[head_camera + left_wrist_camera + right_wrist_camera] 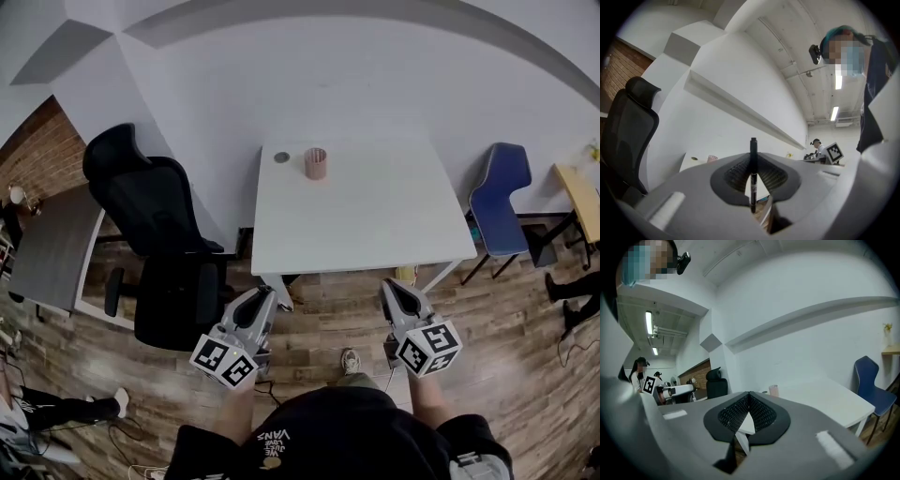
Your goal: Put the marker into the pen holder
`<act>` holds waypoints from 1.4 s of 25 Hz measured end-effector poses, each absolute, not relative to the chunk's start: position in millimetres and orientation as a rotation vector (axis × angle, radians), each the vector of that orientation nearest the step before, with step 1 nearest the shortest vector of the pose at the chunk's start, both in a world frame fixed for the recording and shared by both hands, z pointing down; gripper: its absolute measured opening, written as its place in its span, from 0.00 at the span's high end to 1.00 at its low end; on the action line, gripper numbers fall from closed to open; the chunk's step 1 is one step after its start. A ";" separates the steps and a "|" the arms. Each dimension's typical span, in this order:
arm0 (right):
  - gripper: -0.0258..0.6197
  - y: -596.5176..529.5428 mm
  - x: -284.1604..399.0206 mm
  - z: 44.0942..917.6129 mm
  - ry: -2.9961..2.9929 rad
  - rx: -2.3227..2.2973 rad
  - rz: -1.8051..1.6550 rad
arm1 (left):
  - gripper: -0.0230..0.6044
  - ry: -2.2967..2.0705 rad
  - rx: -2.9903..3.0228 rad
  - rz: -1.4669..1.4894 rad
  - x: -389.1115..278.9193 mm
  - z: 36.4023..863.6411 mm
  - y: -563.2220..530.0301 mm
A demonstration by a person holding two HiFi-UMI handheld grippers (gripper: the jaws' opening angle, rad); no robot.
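The left gripper (271,299), clamped on the upright marker (753,173), sits lower left of the frame, the pen holder (316,163) ahead and slightly right at the upper-left end of the surface (375,220); the right gripper (393,290) is closed, empty.

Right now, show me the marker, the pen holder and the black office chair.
marker (753,171): left gripper view, middle of its barrel.
pen holder (316,165): head view, its side wall.
black office chair (161,211): head view, its backrest.
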State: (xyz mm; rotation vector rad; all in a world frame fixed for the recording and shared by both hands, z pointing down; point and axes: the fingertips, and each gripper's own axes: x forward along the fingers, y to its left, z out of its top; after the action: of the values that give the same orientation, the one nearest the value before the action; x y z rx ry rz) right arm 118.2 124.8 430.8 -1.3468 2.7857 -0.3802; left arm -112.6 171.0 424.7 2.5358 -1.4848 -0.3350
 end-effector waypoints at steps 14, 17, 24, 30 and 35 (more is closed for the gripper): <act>0.96 1.4 149.6 445.2 2.896 -1.175 -0.447 | 0.82 -1.641 2.449 -0.348 -76.0 433.8 73.8; 0.96 -17.3 155.1 447.5 2.920 -1.132 -0.448 | 0.82 -1.684 2.409 -0.352 -69.1 430.4 59.6; 0.96 -49.4 149.0 460.9 2.926 -1.131 -0.487 | 0.82 -1.684 2.419 -0.334 -71.8 431.9 27.4; 0.96 -73.8 135.4 462.6 2.901 -1.200 -0.504 | 0.82 -1.630 2.435 -0.329 -90.5 434.6 -9.8; 0.96 -96.0 118.0 458.3 2.863 -1.275 -0.492 | 0.82 -1.559 2.481 -0.319 -111.4 432.0 -46.5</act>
State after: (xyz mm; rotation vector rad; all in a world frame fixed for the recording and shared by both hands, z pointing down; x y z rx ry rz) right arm 118.0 -96.0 458.3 -1.2746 2.8634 -0.4916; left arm -111.4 -46.5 432.0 2.4808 -1.5595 -0.3187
